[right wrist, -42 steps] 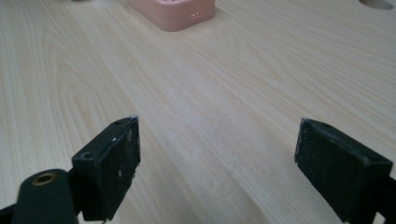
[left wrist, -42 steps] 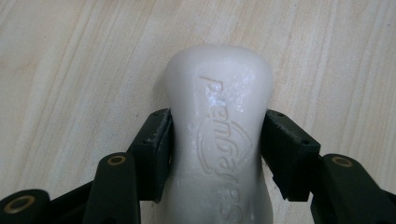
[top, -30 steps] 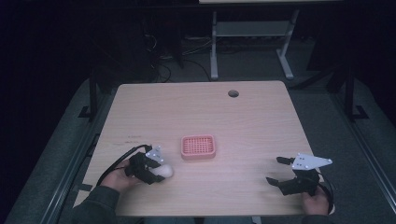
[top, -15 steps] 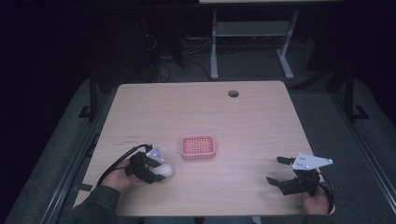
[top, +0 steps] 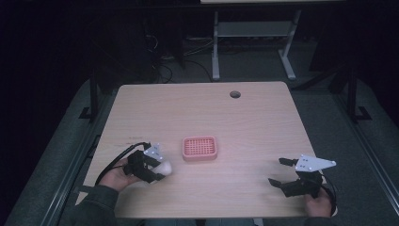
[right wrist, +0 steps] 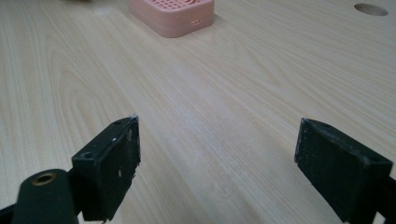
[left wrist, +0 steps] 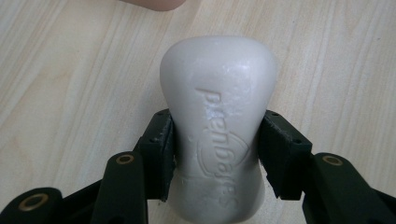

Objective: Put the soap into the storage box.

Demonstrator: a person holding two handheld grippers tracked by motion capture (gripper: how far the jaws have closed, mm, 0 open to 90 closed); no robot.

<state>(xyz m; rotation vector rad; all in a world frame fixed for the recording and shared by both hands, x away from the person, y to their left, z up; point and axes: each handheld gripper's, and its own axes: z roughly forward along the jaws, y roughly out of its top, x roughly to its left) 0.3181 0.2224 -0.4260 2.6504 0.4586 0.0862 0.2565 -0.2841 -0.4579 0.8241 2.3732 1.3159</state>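
Observation:
A white bar of soap with raised lettering sits between the two black jaws of my left gripper, which is shut on its narrow waist. In the high view that left gripper is at the table's front left, the soap showing at its tip. A pink slotted soap dish rests on the wood a little to the right of it and farther back. My right gripper stands open at the front right, nothing between its pads. The soap dish shows far ahead of it.
The light wooden table has a round cable hole near its far edge. A white desk frame stands on the dark floor behind the table. A black cable trails from my left gripper.
My left gripper with the soap has barely shifted. The right gripper has stayed where it was.

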